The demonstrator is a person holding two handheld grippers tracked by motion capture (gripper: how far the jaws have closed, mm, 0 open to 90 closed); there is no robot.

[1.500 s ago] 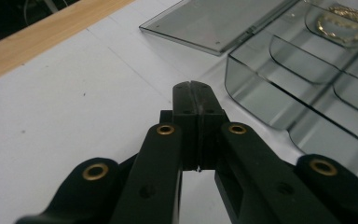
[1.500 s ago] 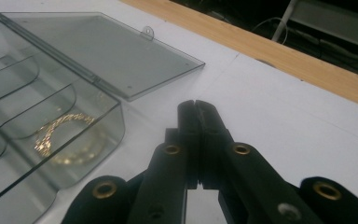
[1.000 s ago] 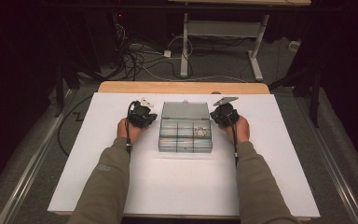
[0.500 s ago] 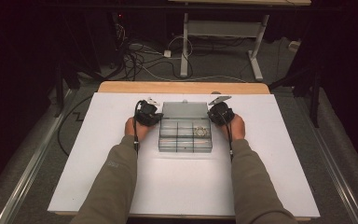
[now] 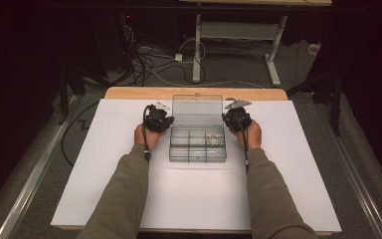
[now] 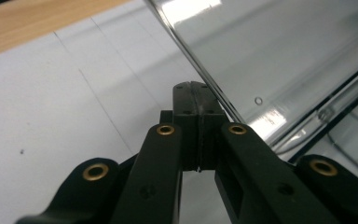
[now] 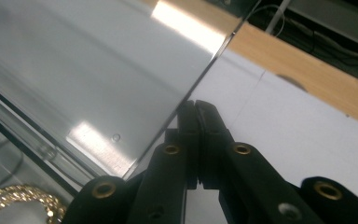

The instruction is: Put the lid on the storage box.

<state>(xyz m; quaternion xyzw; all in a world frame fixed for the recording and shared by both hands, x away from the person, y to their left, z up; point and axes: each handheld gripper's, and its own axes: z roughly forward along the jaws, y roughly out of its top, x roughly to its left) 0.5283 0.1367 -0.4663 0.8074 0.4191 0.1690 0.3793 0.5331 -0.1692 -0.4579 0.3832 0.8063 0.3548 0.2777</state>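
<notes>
Both hands have drawn inward since the earlier frames, from spots a little apart from the clear compartment box [image 5: 198,144] to positions just beside the side edges of its lid [image 5: 197,110]; the box itself has not shifted.

On the white table [image 5: 104,164], the box sits near the centre, a little toward twelve o'clock, with the lid raised and leaning back toward the wooden strip [image 5: 129,93] at the far edge. The sleeved forearms [image 5: 122,194] come in from six o'clock on either side of it. The left gripper [image 5: 157,119] sits at nine o'clock of the box, the right gripper [image 5: 237,119] at three o'clock.

In the left gripper view, the left gripper's two black jaws are pressed together with nothing between them, their tips just beside the lid's edge [image 6: 200,74]. In the right gripper view, the right gripper [image 7: 196,116] is likewise closed and empty, tips close against the lid's other edge [image 7: 200,77]; whether either one truly touches the plastic cannot be told. A gold chain [image 7: 23,198] lies in a compartment at seven o'clock of that view, and it is seen faintly in the compartment at the box's one o'clock corner [image 5: 214,138] from above.

The step in hand looks like handling the lid, with both closed grippers bracing its sides. The next move likely calls for an even push from both hands, so the lid swings on its hinge without twisting or sliding the box.
</notes>
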